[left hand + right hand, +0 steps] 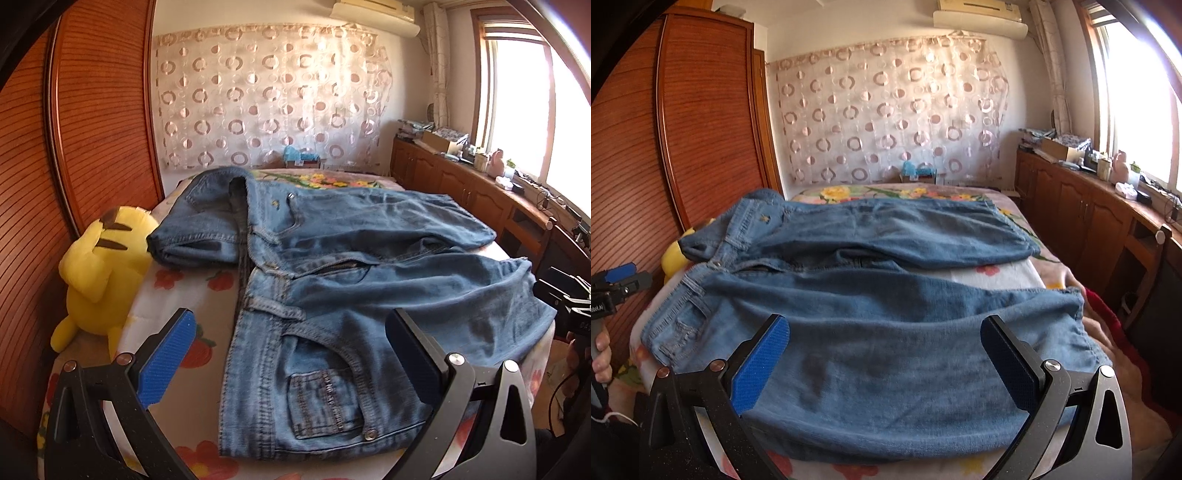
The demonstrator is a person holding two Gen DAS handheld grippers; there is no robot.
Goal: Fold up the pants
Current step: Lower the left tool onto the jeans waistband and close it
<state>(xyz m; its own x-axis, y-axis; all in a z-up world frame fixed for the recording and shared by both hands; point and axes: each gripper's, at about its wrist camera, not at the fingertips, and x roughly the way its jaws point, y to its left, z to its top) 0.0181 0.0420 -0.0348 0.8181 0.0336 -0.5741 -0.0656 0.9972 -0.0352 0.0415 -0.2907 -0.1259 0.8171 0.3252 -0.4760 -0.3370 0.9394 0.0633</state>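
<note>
I hold my left gripper (291, 354) wide apart, with nothing in it, right above the waist end of the jeans (332, 280). My right gripper (886, 360) is wide apart too and holds nothing; it hangs over the near leg (879, 332), closer to the hem end. The jeans lie spread out on the bed (177, 288), waist to the left, both legs running off to the right, one leg near me and one leg far. A yellow plush toy (99, 273) sits at the left edge of the bed, touching the far corner of the waist. I think the job is just starting, because the two legs are still side by side. To do it well, I think I should pinch the near edge in two spots, one by the waistband (258, 306) and one by the hem (1082, 325). Then I lift both together and lay the near leg flat on the far leg (905, 229), edges lined up. I should grab only that side's cloth, so nothing bunches.
</note>
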